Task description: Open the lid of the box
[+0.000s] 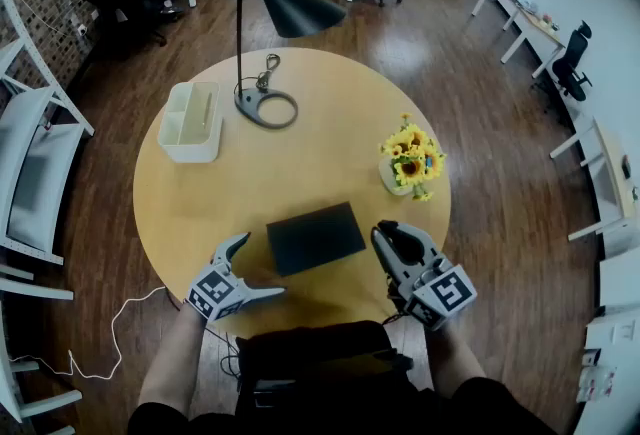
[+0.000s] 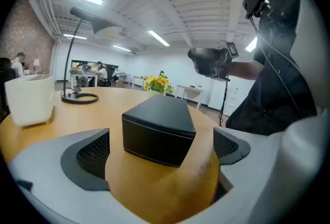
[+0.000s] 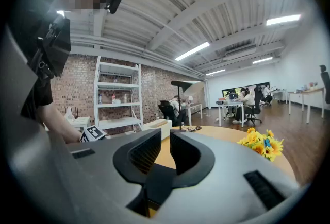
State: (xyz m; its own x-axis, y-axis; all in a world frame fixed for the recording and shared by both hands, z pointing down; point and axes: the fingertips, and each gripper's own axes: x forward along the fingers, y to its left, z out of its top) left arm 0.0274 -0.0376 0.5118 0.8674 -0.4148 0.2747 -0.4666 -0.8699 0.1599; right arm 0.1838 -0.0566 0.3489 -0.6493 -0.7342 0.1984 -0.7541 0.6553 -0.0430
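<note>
A black box (image 1: pixel 314 236) with its lid down lies on the round wooden table (image 1: pixel 200 213), near the front edge. My left gripper (image 1: pixel 262 265) rests at the box's left corner with its jaws spread wide. In the left gripper view the box (image 2: pixel 157 130) stands just ahead of the open left gripper (image 2: pixel 161 161), no pad touching it. My right gripper (image 1: pixel 388 238) hovers just right of the box. In its own view the right gripper (image 3: pixel 163 153) has its pads almost together with only a thin slit, and nothing is between them.
A black desk lamp (image 1: pixel 275 8) with a ring base (image 1: pixel 266 108) stands at the table's back. A white container (image 1: pixel 190 121) sits at the back left. A small pot of sunflowers (image 1: pixel 410 163) is at the right. People sit at desks beyond.
</note>
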